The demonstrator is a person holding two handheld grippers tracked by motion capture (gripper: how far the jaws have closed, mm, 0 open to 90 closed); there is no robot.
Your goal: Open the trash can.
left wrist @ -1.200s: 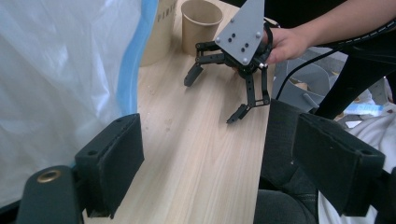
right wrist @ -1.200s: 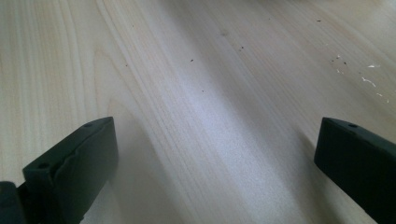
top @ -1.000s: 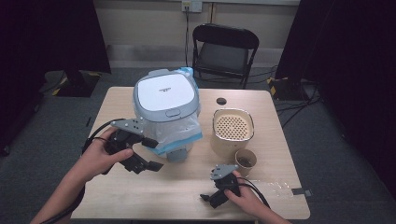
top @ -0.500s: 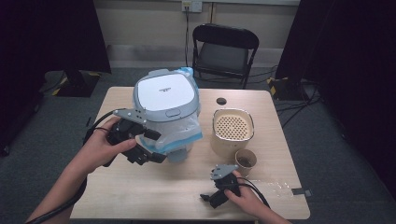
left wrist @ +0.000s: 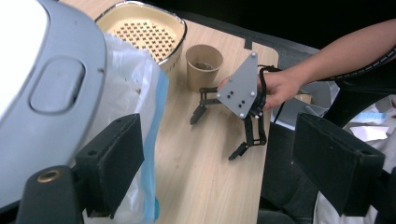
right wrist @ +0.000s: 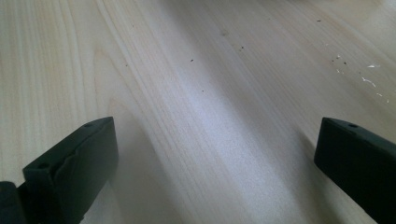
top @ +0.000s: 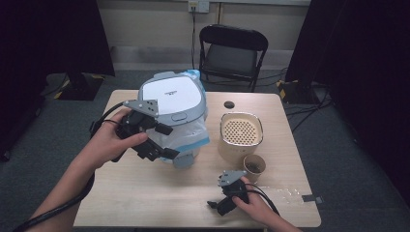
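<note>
- Bin point(top: 170, 104) with bag point(top: 191, 140) lining sits just ahead of left gripper point(top: 159, 145); jaws spread, nothing pinched.
- Right gripper point(top: 220, 205) rests low on table point(top: 145, 193), jaws wide, empty.
- Advice: nip bag edge only, clear of lid.

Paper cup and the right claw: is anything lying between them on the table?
No. In the left gripper view, bare wood separates the paper cup from the right claw; the high view agrees.
</note>
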